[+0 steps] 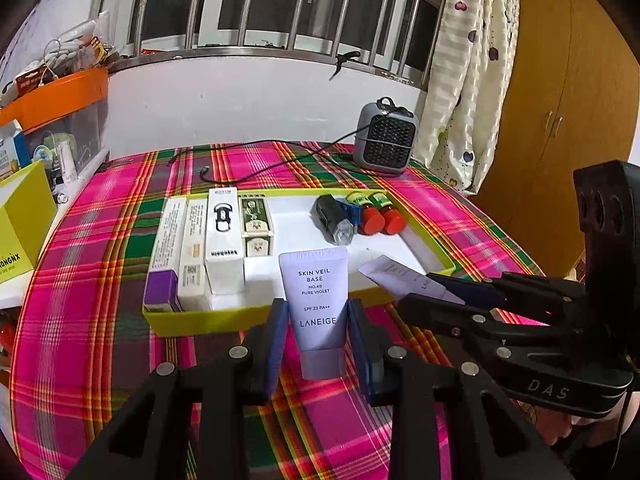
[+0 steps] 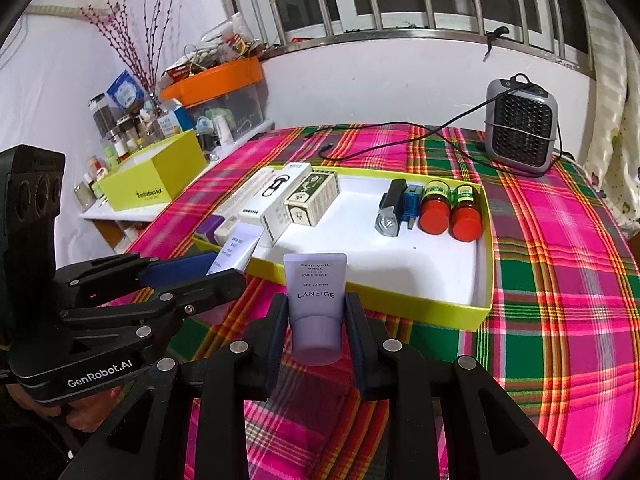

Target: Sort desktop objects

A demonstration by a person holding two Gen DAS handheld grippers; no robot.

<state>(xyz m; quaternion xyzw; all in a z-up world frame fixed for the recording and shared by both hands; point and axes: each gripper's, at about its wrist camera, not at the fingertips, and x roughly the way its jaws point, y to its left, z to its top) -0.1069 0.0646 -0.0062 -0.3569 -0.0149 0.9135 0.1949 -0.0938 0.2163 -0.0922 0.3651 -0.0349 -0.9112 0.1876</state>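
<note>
In the left wrist view my left gripper point(image 1: 318, 312) is shut on a lilac Laneige tube point(image 1: 316, 280), cap end toward the camera, over the front wall of a yellow-green tray point(image 1: 192, 322). My right gripper point(image 1: 416, 290) comes in from the right, shut on a second lilac tube point(image 1: 394, 274) over the tray's front right part. The right wrist view shows that right gripper point(image 2: 316, 302) pinching its tube point(image 2: 316, 276) just before the tray wall point(image 2: 400, 304). The left gripper point(image 2: 230, 270) sits at the left with its tube point(image 2: 238, 246).
In the tray lie several upright boxes point(image 1: 222, 240) on the left, plus a black cylinder point(image 1: 332, 218) and two red-capped bottles point(image 1: 380, 216) at the back right. A grey fan heater point(image 1: 386, 138) and its cable sit behind. A yellow box point(image 2: 156, 178) stands at the left.
</note>
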